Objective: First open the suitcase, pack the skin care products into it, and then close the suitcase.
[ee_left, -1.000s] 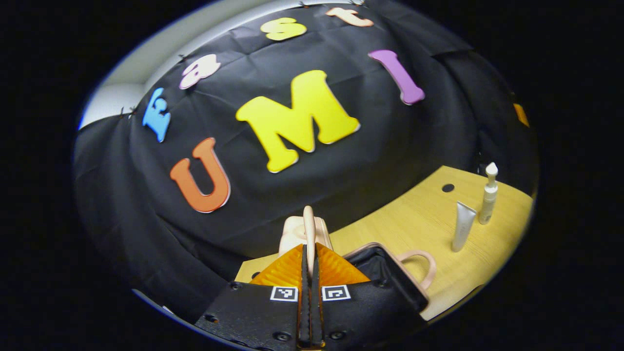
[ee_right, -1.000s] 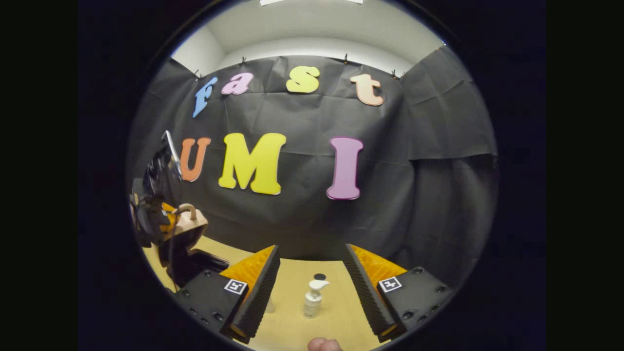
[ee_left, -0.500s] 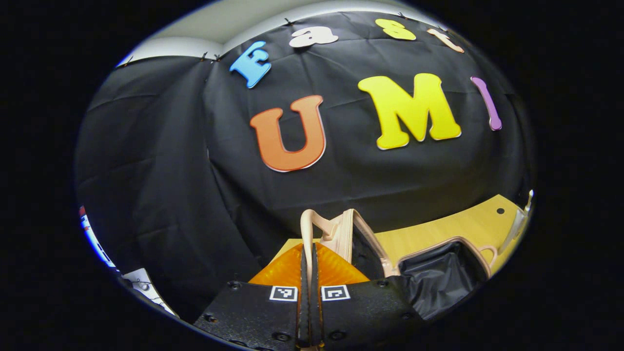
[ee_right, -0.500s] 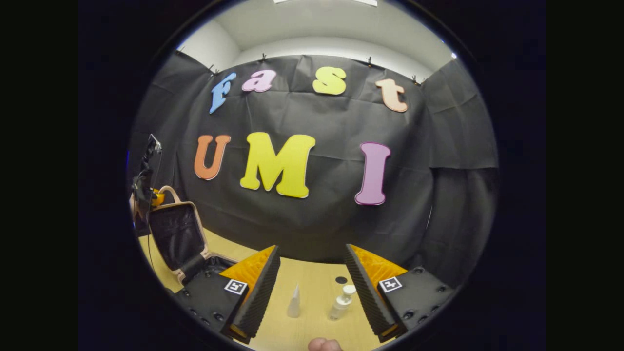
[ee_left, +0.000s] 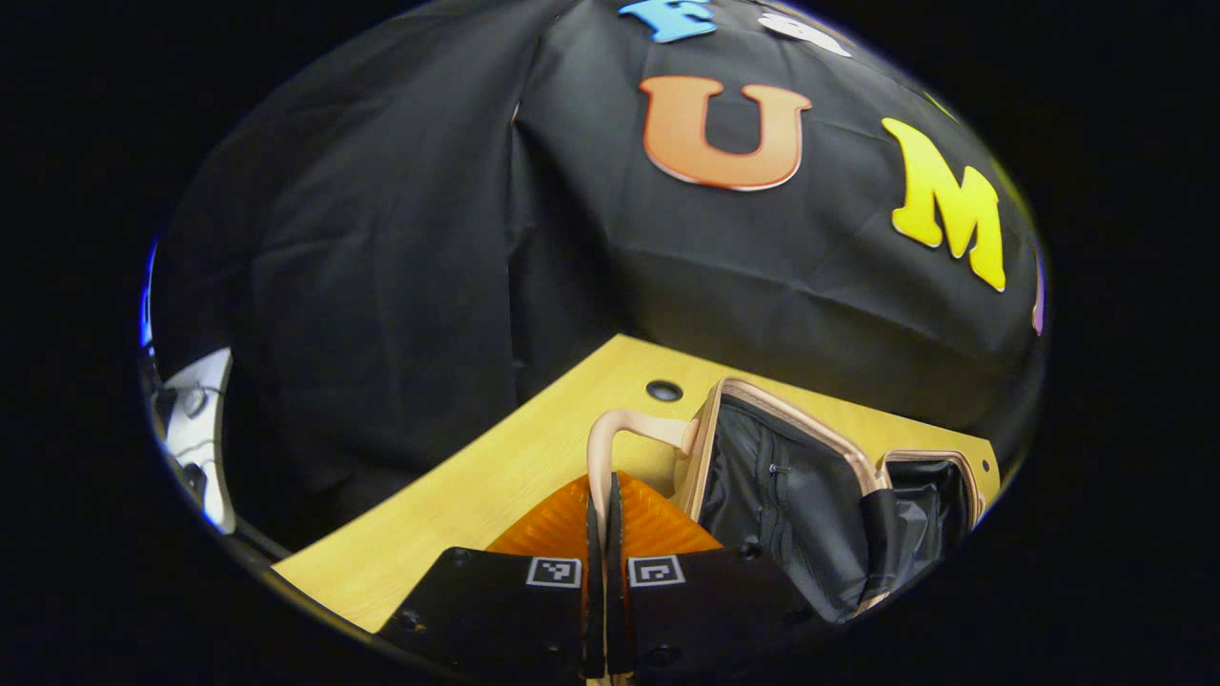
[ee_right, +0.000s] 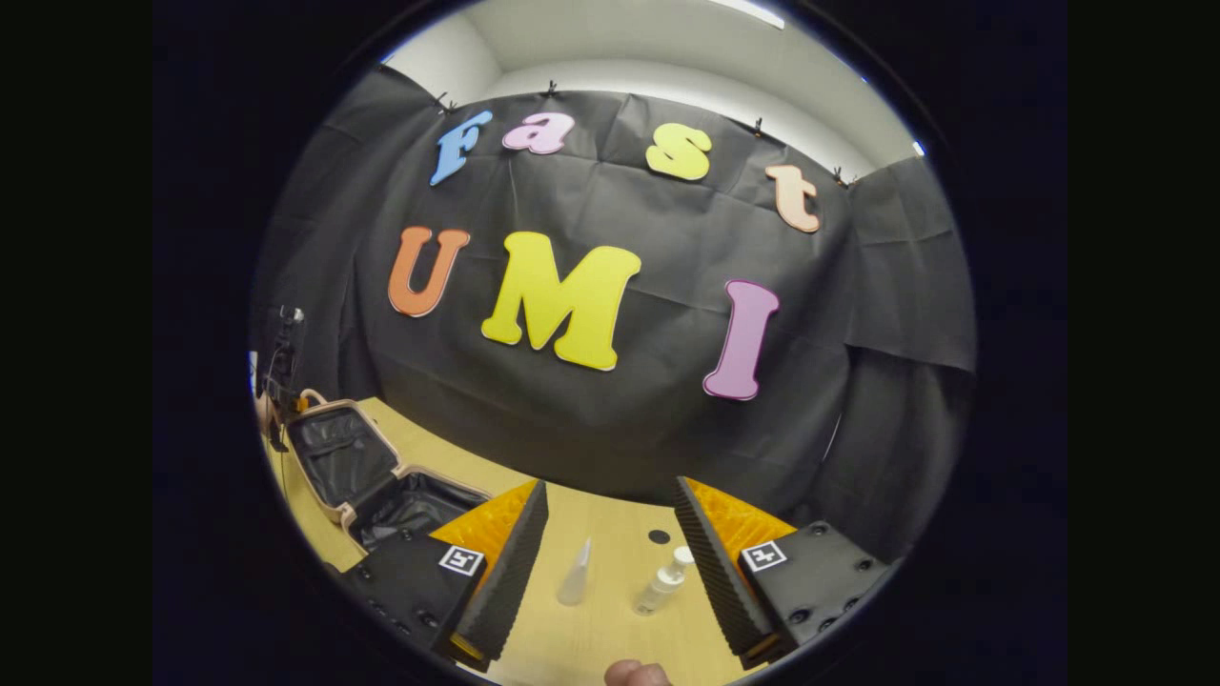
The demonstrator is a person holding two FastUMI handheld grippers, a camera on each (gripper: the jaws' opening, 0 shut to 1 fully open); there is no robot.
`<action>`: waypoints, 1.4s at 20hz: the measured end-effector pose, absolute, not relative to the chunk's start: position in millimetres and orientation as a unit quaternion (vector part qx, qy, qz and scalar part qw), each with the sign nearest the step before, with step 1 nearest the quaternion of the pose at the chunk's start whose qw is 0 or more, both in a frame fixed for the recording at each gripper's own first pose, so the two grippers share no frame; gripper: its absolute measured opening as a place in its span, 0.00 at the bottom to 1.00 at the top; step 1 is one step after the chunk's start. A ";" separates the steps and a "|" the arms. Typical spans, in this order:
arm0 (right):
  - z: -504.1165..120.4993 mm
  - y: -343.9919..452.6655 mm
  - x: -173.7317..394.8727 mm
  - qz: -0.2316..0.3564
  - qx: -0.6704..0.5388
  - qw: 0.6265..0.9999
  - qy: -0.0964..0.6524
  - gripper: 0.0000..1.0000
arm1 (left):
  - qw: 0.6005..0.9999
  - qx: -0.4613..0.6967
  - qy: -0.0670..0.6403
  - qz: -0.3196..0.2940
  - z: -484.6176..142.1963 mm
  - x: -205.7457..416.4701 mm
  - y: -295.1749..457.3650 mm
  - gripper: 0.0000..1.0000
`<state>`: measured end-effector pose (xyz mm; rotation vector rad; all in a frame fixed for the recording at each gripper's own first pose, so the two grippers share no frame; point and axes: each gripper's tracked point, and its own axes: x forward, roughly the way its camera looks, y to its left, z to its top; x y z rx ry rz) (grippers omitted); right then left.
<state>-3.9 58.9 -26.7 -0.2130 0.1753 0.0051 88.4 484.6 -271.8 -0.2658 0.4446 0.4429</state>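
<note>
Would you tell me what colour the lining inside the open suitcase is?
Black, inside a pale pink shell; the lining of the suitcase shows best in the left gripper view.

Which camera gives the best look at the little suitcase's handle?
The left gripper view: the suitcase handle sits close up, pinched between the left gripper, beside the open lid's black lining. In the right gripper view the suitcase lies open, small at the left edge, its handle barely a sliver.
</note>
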 end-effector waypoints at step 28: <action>-67.1 -21.6 15.1 0.008 -0.041 0.994 0.101 0.78 | 0.989 -0.026 0.079 0.123 -83.8 69.1 183.7 0.98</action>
